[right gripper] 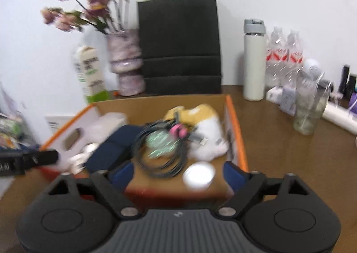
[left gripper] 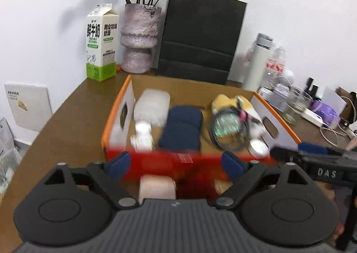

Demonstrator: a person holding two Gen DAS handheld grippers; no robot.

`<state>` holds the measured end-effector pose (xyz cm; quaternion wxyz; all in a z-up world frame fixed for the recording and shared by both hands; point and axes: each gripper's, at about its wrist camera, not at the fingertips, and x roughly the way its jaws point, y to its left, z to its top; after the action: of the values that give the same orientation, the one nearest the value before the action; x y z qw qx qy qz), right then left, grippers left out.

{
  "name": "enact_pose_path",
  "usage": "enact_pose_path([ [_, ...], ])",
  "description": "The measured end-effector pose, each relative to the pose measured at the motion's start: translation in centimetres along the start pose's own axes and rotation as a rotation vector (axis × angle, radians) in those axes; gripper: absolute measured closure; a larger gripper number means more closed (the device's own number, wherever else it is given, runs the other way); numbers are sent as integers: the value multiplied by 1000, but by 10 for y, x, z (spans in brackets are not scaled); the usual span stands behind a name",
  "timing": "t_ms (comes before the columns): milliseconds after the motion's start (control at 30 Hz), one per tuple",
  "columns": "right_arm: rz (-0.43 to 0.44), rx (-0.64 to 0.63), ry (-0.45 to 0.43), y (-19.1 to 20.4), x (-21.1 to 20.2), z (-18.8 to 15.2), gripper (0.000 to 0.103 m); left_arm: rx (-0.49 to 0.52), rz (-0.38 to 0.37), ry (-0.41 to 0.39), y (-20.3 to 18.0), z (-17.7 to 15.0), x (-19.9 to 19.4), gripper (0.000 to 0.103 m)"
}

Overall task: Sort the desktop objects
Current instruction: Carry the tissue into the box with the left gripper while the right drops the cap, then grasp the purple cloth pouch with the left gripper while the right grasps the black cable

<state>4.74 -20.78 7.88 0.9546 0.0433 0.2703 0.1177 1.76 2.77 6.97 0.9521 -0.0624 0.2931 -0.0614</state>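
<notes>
On a brown desk, an open cardboard box (left gripper: pixel 276 119) holds a navy pouch (left gripper: pixel 181 129), a coiled black cable (left gripper: pixel 225 139), a plush toy (right gripper: pixel 205 132) and a white round tin (right gripper: pixel 198 175) (all blurred). Just before the box, the left gripper (left gripper: pixel 176 162) and right gripper (right gripper: pixel 178 173) stand spread wide, holding nothing.

My brown wood-grain worktop (left gripper: pixel 73 119) looks matt, and the orange-edged corrugated cardboard box (left gripper: pixel 116 105) on it has a raw brown paper inside. In it lie a navy blue cloth pouch (left gripper: pixel 181 128), a fuzzy yellow-and-white plush toy (right gripper: pixel 207 128) and a coiled black rubbery cable (right gripper: pixel 160 154). Behind stand a matt black paper bag (left gripper: pixel 200 36) and a smooth white bottle (right gripper: pixel 253 61).
</notes>
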Motion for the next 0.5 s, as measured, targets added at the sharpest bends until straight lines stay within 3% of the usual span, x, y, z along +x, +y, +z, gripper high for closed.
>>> enact_pose_path([
  [67, -33, -48, -13, 9, -19, -15, 12, 9, 20, -23, -7, -19, -16, 7],
  [267, 16, -40, -66, 18, -57, -36, 12, 37, 35, -89, -23, -55, -49, 4],
  [500, 9, -84, 12, 27, -70, -80, 12, 0, -7, 2, -18, -85, -64, 3],
])
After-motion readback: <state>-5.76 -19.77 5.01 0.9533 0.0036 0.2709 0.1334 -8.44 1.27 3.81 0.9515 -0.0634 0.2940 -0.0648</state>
